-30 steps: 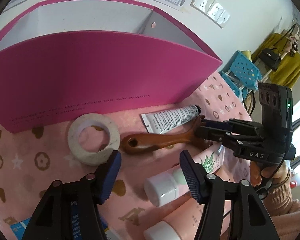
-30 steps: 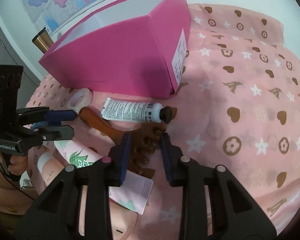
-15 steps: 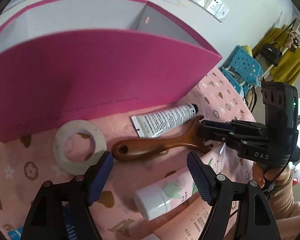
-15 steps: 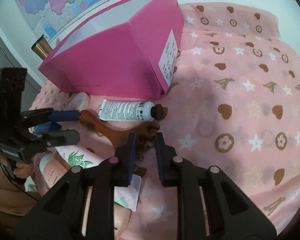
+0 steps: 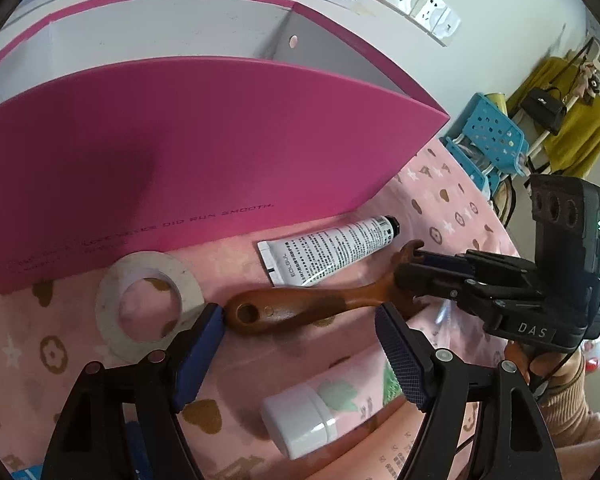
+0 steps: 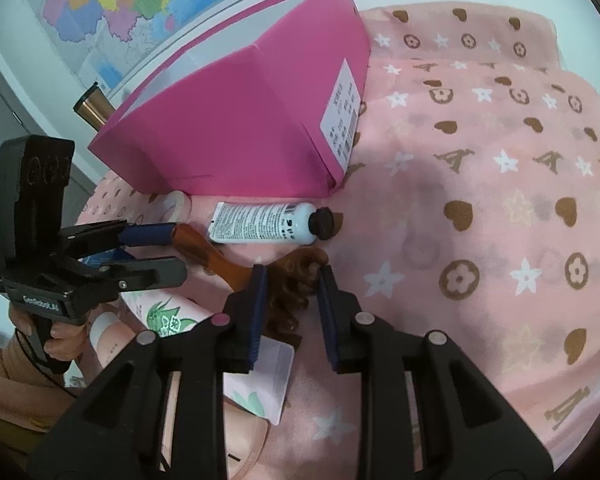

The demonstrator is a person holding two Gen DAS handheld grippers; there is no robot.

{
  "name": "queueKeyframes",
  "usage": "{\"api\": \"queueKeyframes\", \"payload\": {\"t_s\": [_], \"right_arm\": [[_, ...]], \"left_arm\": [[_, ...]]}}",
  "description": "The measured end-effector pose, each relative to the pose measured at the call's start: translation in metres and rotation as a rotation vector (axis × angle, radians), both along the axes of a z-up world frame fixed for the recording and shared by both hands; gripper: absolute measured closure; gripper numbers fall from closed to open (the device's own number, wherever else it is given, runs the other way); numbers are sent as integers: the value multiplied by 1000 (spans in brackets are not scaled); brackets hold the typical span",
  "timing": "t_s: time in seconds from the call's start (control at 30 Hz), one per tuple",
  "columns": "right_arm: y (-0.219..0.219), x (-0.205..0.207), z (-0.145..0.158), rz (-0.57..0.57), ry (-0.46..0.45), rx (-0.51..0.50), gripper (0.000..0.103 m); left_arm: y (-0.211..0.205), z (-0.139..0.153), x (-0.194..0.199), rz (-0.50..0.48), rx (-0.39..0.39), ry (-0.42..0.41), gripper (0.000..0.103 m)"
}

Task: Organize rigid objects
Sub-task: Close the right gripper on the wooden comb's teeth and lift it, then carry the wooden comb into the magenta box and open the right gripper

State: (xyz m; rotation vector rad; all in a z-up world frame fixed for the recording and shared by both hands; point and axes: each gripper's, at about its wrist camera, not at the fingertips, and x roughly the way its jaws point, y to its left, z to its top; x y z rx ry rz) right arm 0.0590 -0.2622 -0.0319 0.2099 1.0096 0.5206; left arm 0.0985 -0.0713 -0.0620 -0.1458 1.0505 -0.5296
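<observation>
A brown wooden tool [image 5: 296, 310] with a clawed head [image 6: 300, 276] lies on the pink cloth in front of the pink box [image 5: 200, 140]. My right gripper [image 6: 294, 304] has both pads against the clawed head, and its jaws are easing open. The same gripper shows at the head [image 5: 409, 270] in the left wrist view. My left gripper [image 5: 300, 354] is opening wide. The tool's handle lies across between its pads, and they do not press on it. A white tube [image 5: 331, 252] with a black cap and a tape roll [image 5: 148, 304] lie beside the tool.
Pink lotion tubes with white caps [image 5: 300, 420] lie under both grippers. The tall wall of the pink box [image 6: 252, 120] stands close behind. A copper tumbler [image 6: 94, 106] stands behind the box and a blue basket [image 5: 491, 140] beyond the cloth's edge. Bare cloth [image 6: 499, 220] stretches to the right.
My left jaws have spread much wider and now straddle the wooden handle. My right jaws have narrowed from a loose straddle onto the clawed head.
</observation>
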Motion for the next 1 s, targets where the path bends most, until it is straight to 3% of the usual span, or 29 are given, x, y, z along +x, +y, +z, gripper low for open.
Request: {"api": "queueKeyframes", "payload": {"t_s": [0.47, 1.0], "right_arm": [[-4, -7, 32, -25, -90, -5, 79], [12, -11, 112, 29, -273, 34, 79]], "left_arm": [[1, 21, -10, 36, -73, -30, 25], [19, 102, -32, 79, -87, -240, 25]]}}
